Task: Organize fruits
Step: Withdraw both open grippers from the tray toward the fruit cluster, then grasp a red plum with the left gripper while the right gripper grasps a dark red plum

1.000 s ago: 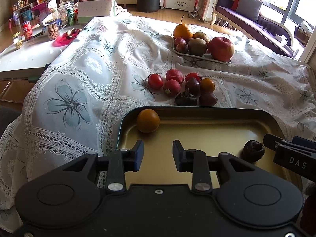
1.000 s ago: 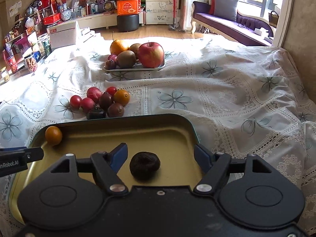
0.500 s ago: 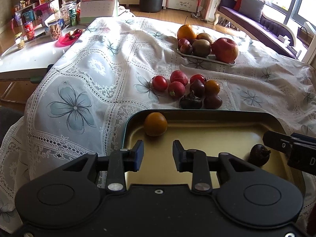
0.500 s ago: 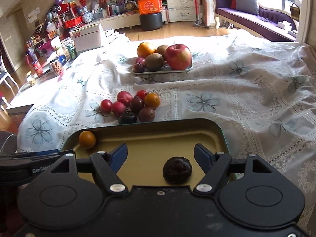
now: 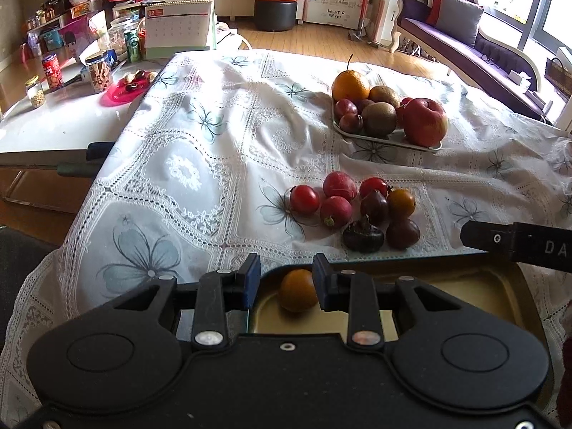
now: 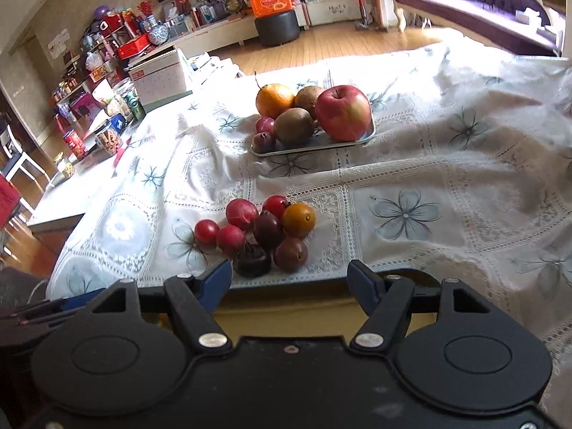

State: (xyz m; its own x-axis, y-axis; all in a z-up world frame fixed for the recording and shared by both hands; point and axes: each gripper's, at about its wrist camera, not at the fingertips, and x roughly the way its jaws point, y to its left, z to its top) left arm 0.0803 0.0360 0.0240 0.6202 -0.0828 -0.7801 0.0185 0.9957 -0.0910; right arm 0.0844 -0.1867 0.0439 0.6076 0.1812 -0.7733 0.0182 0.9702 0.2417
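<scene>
Eight small fruits (image 5: 361,207) lay heaped on the cloth-covered surface (image 5: 200,164) just beyond the far rim of the yellow tray (image 5: 475,286), so we judged the sorting barely begun. One orange fruit (image 5: 297,290) sat in the tray's near-left corner, seen between the fingers of our left hand-held gripper (image 5: 283,282), whose fingers stood moderately apart around nothing, hovering above the fruit, not touching it as far as we could tell. Our right hand-held gripper (image 6: 289,279) was spread wide and empty, poised over the tray's far edge and pointed at the heap, the dark, wrinkled fruit (image 6: 252,261) nearest its left finger. Farther off, a white plate (image 6: 314,146) carried the large fruit: an apple (image 6: 342,112), an orange (image 6: 274,99), kiwis and a few plums, which looked already arranged. What remained, in our judgement, was moving the whole heap into the tray. Much of the tray was hidden beneath both gripper bodies, so we could not say whether any other fruit lay inside it. The right gripper showed only as a dark bar at the right edge of the left view, cut off by the frame.
</scene>
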